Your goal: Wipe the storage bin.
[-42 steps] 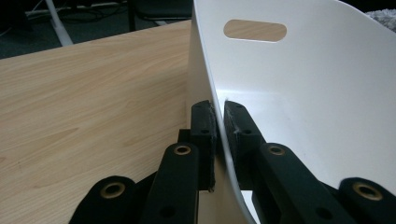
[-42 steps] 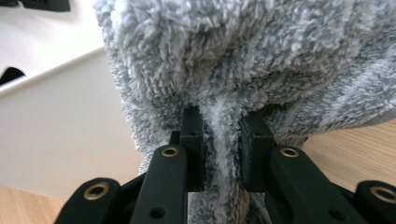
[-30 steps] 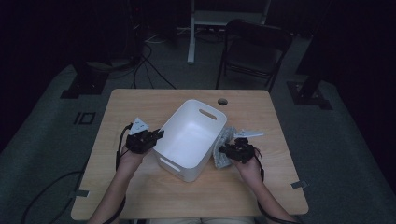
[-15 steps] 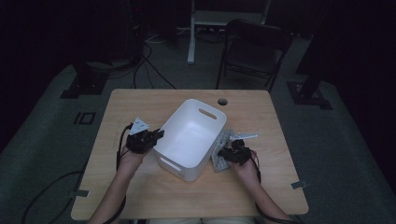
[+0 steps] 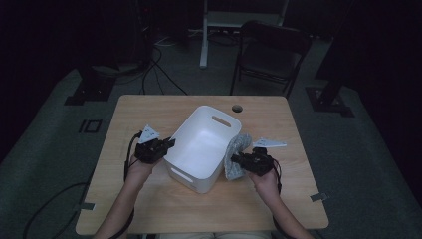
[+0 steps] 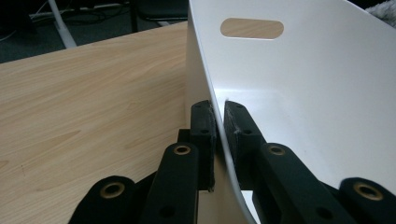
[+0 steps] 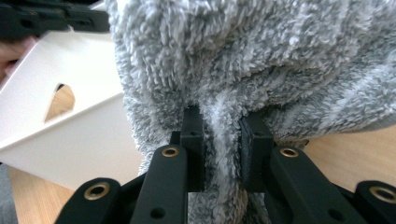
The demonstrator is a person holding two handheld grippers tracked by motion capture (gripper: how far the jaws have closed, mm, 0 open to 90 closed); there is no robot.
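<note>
- A white bin (image 5: 201, 147) is seen at the centre of the high view, tilted on the desk (image 5: 149, 209), with its open top turned toward the upper right of the frame.
- A slot handle is cut in its far wall, and another in the near wall at the lower left.
- A grey fluffy cloth (image 5: 235, 157) is seen just right of the bin, touching its outer right wall and hanging toward the desk.
- The bin's left rim is clamped by the left gripper (image 5: 166, 145); in the left gripper view the thin white wall (image 6: 280, 93) is pinched between the nearly closed jaws, at lower centre of the frame.
- The cloth is gripped by the right gripper (image 5: 238, 160); in the right gripper view a fold of the pile (image 7: 224, 126) is squeezed between the jaws, which stand a little apart around it.
- In that view the bin (image 7: 70, 135) is seen at the left of the frame, beside the cloth.
- A round hole (image 5: 237, 108) is seen in the desk above the bin.
- A dark chair (image 5: 271, 55) is seen beyond the desk, at the upper centre.
</note>
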